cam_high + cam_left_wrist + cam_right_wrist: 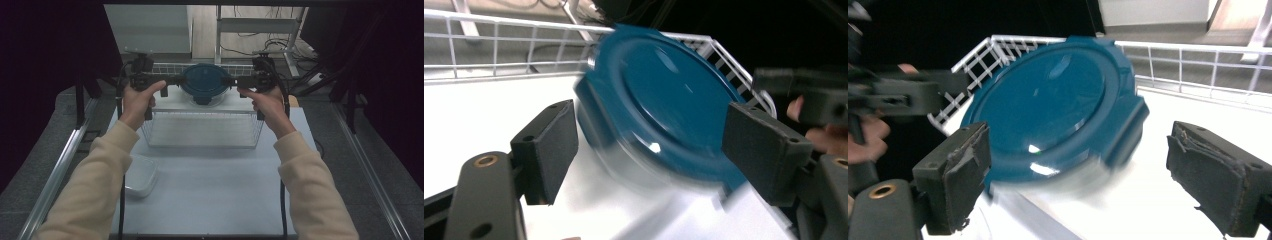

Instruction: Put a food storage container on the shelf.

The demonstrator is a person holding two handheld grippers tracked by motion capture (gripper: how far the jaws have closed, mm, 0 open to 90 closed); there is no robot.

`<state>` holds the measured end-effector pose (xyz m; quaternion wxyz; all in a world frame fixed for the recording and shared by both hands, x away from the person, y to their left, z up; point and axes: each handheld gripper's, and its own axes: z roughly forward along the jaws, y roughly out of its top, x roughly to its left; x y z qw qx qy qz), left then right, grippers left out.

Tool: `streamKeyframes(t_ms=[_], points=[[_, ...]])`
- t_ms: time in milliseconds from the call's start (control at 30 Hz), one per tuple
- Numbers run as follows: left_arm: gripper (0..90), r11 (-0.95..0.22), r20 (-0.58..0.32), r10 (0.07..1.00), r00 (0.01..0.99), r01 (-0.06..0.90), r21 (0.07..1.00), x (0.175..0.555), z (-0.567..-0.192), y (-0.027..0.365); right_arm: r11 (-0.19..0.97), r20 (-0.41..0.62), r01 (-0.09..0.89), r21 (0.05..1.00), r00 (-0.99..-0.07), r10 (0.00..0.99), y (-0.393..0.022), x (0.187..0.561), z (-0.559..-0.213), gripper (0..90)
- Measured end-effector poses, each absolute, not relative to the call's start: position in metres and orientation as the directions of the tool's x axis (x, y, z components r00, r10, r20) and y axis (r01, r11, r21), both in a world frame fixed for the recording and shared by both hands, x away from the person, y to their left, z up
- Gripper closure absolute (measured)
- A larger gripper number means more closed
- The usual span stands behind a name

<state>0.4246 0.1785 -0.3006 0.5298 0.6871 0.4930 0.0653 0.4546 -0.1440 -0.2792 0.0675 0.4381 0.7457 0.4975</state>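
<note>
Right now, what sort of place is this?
Probably a lab or recording bench, not a kitchen: a white table framed by metal rails, dark curtains at the sides, loose cables on the floor behind.

Round clear container point(203, 82) with dark blue lid, upright, inside white wire basket point(200, 131)

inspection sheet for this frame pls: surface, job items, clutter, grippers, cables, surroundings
Surface: white table, bare in the middle.
Job's things: round container with blue lid on the upper shelf of a white wire rack, at the far edge.
Clutter: clear square tub near the left forearm.
Grippers: left gripper and right gripper flank the lid, jaws open, pads off it.
Cables: black cable runs under the right forearm; loose wires on the floor beyond.
Surroundings: dark curtains, metal rails, a frame leg behind.
</note>
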Motion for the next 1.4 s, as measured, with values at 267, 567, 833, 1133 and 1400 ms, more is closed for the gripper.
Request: streamKeyframes(t_ms=[267, 567, 833, 1133, 1400], points=[[27.5, -0.076, -0.305, 0.720, 0.624, 0.507, 0.859, 0.354, -0.309, 0.177, 0.220, 0.203, 0.473, 0.853, -0.690, 0.695, -0.158, 0.394, -0.289, 16.8], [24.5, -0.202, -0.204, 0.719, 0.665, 0.480, 0.854, 0.289, -0.355, 0.169, 0.309, 0.084, 0.386, 0.869, -0.731, 0.677, -0.180, 0.331, -0.329, 19.4], [24.5, -0.291, -0.150, 0.732, 0.664, 0.505, 0.813, 0.253, -0.408, 0.161, 0.311, 0.113, 0.400, 0.862, -0.751, 0.651, -0.192, 0.296, -0.377, 24.8], [26.2, -0.289, -0.152, 0.763, 0.628, 0.543, 0.788, 0.236, -0.439, 0.173, 0.304, 0.154, 0.442, 0.844, -0.743, 0.652, -0.202, 0.267, -0.424, 24.6], [26.8, -0.316, -0.149, 0.769, 0.621, 0.573, 0.756, 0.229, -0.456, 0.174, 0.342, 0.167, 0.504, 0.793, -0.720, 0.674, -0.209, 0.259, -0.464, 25.6]])
